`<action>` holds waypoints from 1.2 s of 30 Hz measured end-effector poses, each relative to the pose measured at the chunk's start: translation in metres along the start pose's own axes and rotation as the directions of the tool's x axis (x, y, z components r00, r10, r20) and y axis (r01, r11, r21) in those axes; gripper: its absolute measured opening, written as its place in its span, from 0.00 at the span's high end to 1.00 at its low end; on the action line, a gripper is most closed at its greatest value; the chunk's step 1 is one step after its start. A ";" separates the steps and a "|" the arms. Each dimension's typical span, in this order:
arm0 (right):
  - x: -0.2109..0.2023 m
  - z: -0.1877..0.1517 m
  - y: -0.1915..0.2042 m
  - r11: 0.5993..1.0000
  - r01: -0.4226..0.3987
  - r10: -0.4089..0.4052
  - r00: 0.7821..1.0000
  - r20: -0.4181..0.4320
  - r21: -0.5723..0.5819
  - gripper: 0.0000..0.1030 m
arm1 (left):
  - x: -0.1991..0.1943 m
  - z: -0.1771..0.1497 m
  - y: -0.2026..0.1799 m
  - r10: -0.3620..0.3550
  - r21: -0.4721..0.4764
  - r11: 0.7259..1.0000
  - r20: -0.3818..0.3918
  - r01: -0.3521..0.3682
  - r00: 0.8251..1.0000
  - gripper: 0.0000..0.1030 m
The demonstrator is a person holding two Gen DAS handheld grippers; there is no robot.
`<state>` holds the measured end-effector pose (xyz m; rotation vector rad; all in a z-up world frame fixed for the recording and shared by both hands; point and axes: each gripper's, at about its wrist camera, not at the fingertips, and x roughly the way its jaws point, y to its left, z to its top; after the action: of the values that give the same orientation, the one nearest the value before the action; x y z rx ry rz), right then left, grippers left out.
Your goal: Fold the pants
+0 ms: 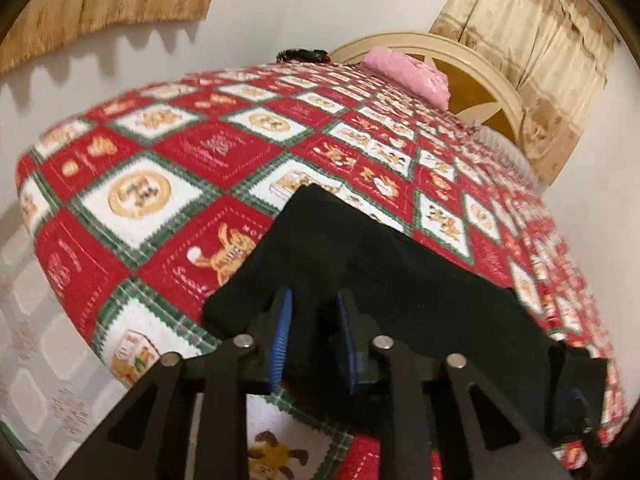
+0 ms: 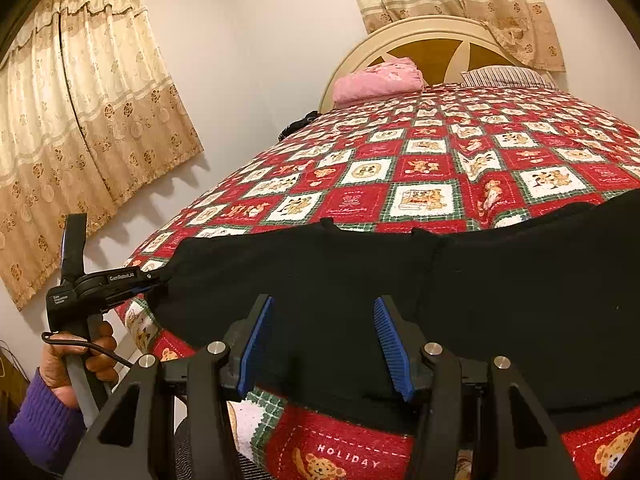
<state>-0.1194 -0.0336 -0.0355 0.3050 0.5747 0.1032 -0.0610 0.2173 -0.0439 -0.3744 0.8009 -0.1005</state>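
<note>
while the black pants (image 2: 360, 280) lie across the near edge of the holiday quilt (image 2: 424, 168), we grip them at the left.
our left gripper (image 2: 160, 278) is clenched on their edge; our right gripper (image 2: 324, 344) hangs released above them, pink folded cloth (image 2: 378, 80) by the headboard (image 2: 436, 36).

A bed (image 2: 440, 148) is carrying everything here, and a quilted cover (image 1: 168, 168) of red and white squares with green plaid borders and teddy-bear prints is stretching across its whole top. Black pants (image 2: 400, 280) are lying flat across the near end of the cover, running sideways close to the near edge, where a red square reading "HOLIDAY" is showing just below them. At the far end a folded pink cloth (image 2: 378, 80) is sitting in front of the cream rounded headboard (image 2: 400, 32). Just beside it a striped pillow (image 2: 504, 76) is resting. Something small and dark (image 2: 298, 124) is lying at the bed's far left edge, too blurred to identify.
</note>
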 end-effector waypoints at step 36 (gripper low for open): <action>-0.007 0.005 -0.013 0.999 0.014 -0.014 1.000 0.016 0.043 0.47 | -0.017 -0.003 -0.010 0.057 -0.035 0.998 0.055 -0.055 0.997 0.85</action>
<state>-0.1225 -0.0490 -0.0315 0.3432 0.5636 0.0750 -0.0748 0.2112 -0.0311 -0.3849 0.7580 -0.0238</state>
